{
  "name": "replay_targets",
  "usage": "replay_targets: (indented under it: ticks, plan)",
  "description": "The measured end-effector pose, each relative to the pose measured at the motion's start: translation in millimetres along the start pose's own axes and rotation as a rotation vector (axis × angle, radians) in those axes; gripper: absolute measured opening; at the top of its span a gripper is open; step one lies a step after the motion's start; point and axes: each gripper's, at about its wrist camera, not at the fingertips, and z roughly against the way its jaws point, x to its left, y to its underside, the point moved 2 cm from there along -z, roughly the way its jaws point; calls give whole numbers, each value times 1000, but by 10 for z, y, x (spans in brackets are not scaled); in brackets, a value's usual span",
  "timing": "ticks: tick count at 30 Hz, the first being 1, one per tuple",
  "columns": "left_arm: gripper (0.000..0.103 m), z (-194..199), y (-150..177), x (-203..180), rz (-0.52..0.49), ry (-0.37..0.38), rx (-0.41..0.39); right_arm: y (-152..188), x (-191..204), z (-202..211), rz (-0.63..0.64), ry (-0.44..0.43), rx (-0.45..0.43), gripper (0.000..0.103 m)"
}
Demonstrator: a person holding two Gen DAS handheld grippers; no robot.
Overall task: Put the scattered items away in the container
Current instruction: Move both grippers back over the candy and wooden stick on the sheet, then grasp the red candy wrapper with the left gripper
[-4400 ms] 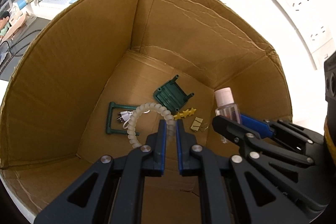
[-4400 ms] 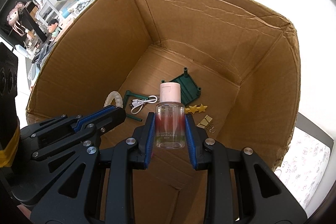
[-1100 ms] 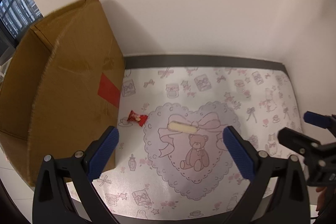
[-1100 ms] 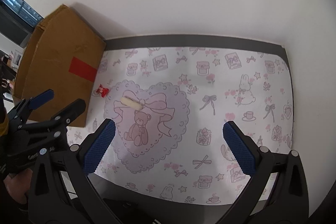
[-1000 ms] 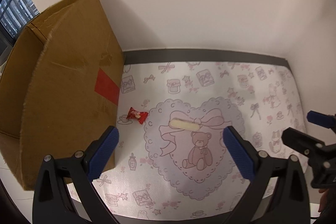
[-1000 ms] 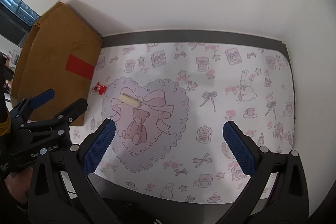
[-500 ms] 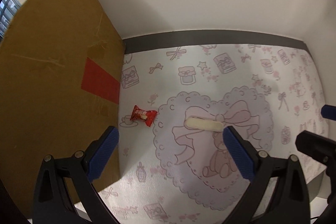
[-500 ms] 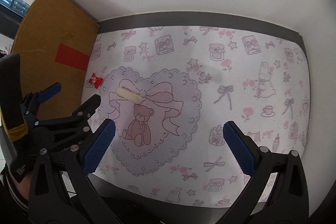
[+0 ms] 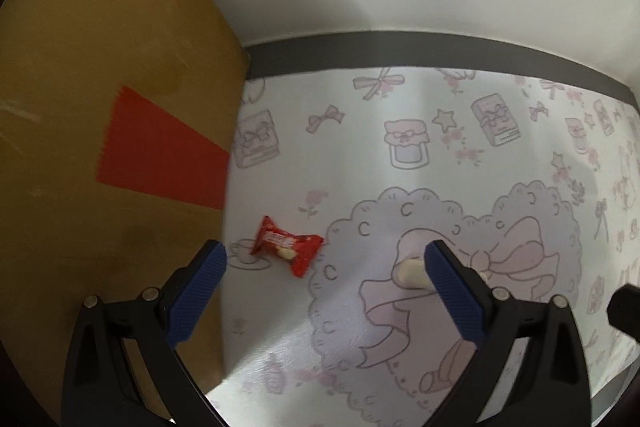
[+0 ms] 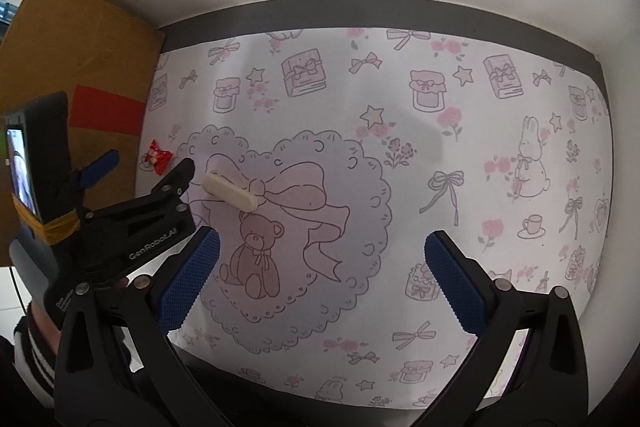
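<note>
Your left tool (image 9: 326,259) has dropped closer to the tabletop (image 9: 460,131) than it was half a second ago, and its jaws stand wide apart with nothing between them. The red candy wrapper (image 9: 288,245) now sits larger in the left wrist view, lying flat on the patterned mat just beside the cardboard box (image 9: 100,107) and roughly between your blue fingertips (image 9: 198,281). The cream stick (image 9: 410,273) that was fully visible a moment ago is now partly hidden behind your right-hand finger pad in that view; in the right wrist view it lies whole on the bow of the printed heart (image 10: 230,193), tilted. Your right tool (image 10: 318,271) is also spread wide and empty, and it has barely shifted, hanging over the teddy bear print. From there you can see the left tool (image 10: 150,173) reaching in from the left, one tip near the candy wrapper (image 10: 159,157) and the other just beside the end of the cream stick; I cannot tell if it touches. The box (image 10: 68,55) stands at the left edge, its red tape patch facing you.
</note>
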Motion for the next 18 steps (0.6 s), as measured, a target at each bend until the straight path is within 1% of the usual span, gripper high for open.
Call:
replay_targets:
  ticks: [4, 7, 8, 9, 10, 11, 12, 13, 14, 15, 18]
  plan:
    - [98, -151, -6, 61, 63, 3, 29, -23, -30, -77, -12, -9, 11, 103]
    - [88, -218, -24, 96, 96, 8, 41, -33, -68, -126, -22, -16, 21, 103]
    - [76, -255, -29, 119, 113, 17, 54, -38, -85, -142, -26, -18, 24, 103]
    - [69, -284, -26, 146, 134, 32, 64, -45, -101, -154, -31, -18, 27, 103]
    - [66, -287, -27, 172, 157, 44, 60, -52, -113, -161, -33, -19, 28, 103]
    - [57, -289, -29, 192, 175, 69, 62, -59, -123, -166, -35, -19, 29, 103]
    - [45, -282, -31, 191, 182, 94, 63, -66, -131, -169, -35, -21, 29, 103]
    - [38, -269, -32, 176, 173, 100, 58, -74, -136, -171, -35, -22, 29, 103]
    - [24, -256, -28, 156, 163, 105, 51, -79, -137, -172, -33, -23, 29, 103]
    - [21, -249, -17, 138, 155, 112, 46, -83, -134, -172, -31, -24, 28, 103]
    - [18, -232, 34, 129, 154, 160, 44, -82, -123, -170, -28, -33, 24, 103]
